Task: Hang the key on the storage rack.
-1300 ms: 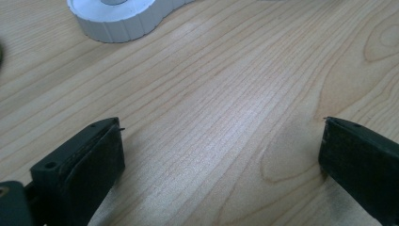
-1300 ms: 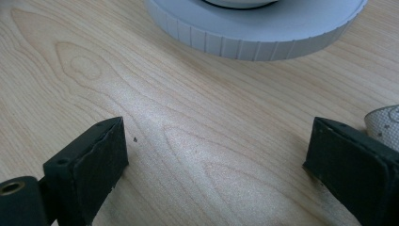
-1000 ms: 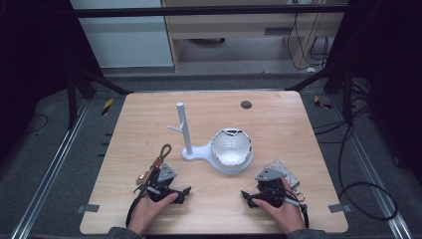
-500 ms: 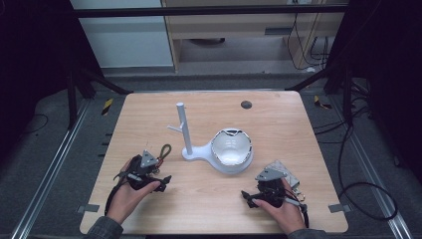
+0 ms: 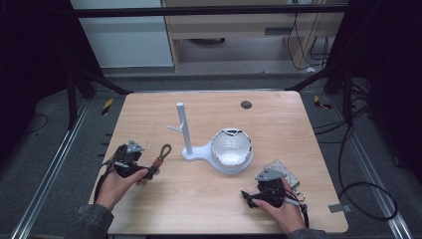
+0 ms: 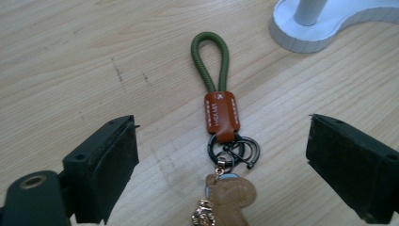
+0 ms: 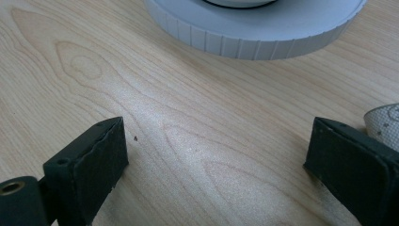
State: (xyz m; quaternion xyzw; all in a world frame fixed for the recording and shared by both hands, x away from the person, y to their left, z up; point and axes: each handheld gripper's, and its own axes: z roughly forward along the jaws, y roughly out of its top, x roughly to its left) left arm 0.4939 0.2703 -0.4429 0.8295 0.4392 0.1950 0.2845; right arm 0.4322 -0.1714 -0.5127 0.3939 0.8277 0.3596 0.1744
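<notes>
The pale wooden desk carries everything, and both grippers hover low over its near edge. Next in size is the white plastic stand, an upright post with a side peg on a flat base that swells into a round white bowl; the peg looks meant for hanging something by a loop. In the right gripper view the ribbed rim of that base lies ahead of the jaws and apart from them.

The left gripper has its jaws released and standing wide, though they have just been closing a little, with nothing pressed between the pads. It points along the desk towards the stand, which suggests it is lining up for a pick. The right gripper is likewise released, jaws wide over bare wood, apparently waiting; a pale perforated scrap sits just beside its right-hand jaw.

The keychain lies flat between the left jaws and just ahead of them: olive-green cord loop farthest out, tan leather tab behind it, dark metal rings and a small tan leather charm nearest. The loop points towards the stand's base, handy for hooking over the peg.
</notes>
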